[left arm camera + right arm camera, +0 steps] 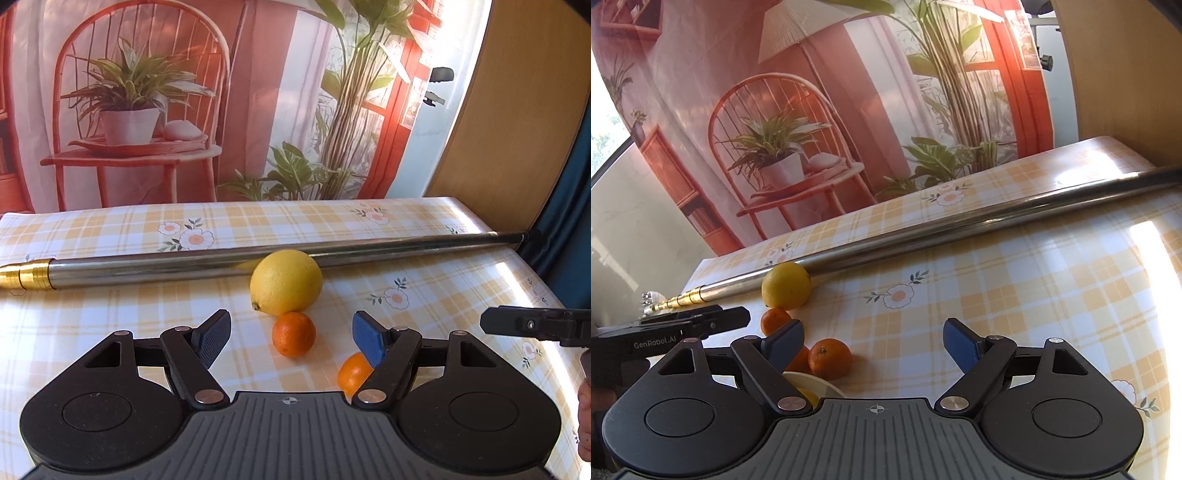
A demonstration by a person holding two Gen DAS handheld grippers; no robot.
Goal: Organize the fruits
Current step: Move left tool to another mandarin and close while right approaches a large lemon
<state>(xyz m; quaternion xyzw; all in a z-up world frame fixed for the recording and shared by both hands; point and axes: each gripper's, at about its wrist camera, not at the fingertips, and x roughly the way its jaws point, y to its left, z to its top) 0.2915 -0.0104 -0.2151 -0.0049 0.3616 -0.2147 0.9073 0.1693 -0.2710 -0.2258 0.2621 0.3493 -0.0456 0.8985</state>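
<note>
A yellow lemon (pixel 286 282) rests on the checked tablecloth against a metal pole. Just in front of it sits a small orange (pixel 294 334), between the open fingers of my left gripper (pixel 291 319) and untouched. A second orange (pixel 351 373) peeks out from behind the right blue pad. In the right wrist view the lemon (pixel 786 286) lies far left, with one orange (pixel 774 319) below it and another orange (pixel 829 358) nearer. My right gripper (pixel 873 326) stands open over bare cloth, to the right of the fruit. A pale bowl rim (pixel 816 380) shows beneath its left finger.
A long steel pole with a gold tip (pixel 184 264) lies across the table behind the fruit. A printed backdrop hangs at the far edge. The table's right edge (pixel 546 288) drops off beside a wooden panel. A hand (pixel 585 417) shows at the right border.
</note>
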